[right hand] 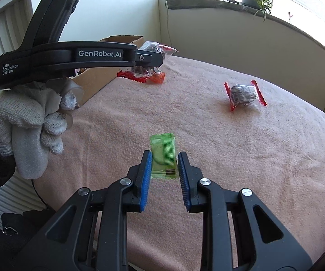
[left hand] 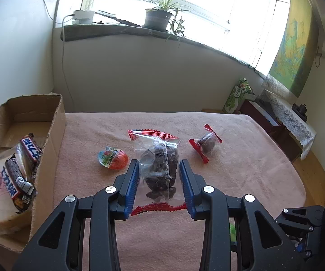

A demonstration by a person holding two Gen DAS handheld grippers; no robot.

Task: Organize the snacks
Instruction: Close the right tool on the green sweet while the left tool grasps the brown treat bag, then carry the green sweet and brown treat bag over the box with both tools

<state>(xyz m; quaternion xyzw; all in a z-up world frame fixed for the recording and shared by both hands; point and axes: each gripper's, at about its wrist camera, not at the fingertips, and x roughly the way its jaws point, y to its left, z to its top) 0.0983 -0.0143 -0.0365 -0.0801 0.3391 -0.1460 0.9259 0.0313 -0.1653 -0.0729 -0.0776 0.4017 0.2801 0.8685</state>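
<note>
Right now the clear packet with red ends (left hand: 159,169), dark pieces showing through it, is hanging between the blue pads of the left gripper (left hand: 159,169), which is closing on its sides and holding it lifted off the pink cloth (left hand: 241,176). From the right wrist view this same packet (right hand: 155,49) is sitting in the air just beside the cardboard box (right hand: 99,76), with a gloved hand (right hand: 31,117) gripping the tool's handle. The right gripper (right hand: 164,158) is pinching a small green packet (right hand: 163,155) between its pads, its jaws drawn in as narrow as they go around it, above the cloth.

Further out, an orange egg-shaped snack (left hand: 112,159) is lying on the cloth just left of the lifted packet, and a smaller red-ended packet (left hand: 205,144) with a dark lump inside is resting to the right, well apart from the box. The cardboard box (left hand: 49,135) is standing at the cloth's left edge, already holding several wrapped bars (left hand: 20,171). Behind, a potted plant (left hand: 160,15) is sitting on the window sill.
</note>
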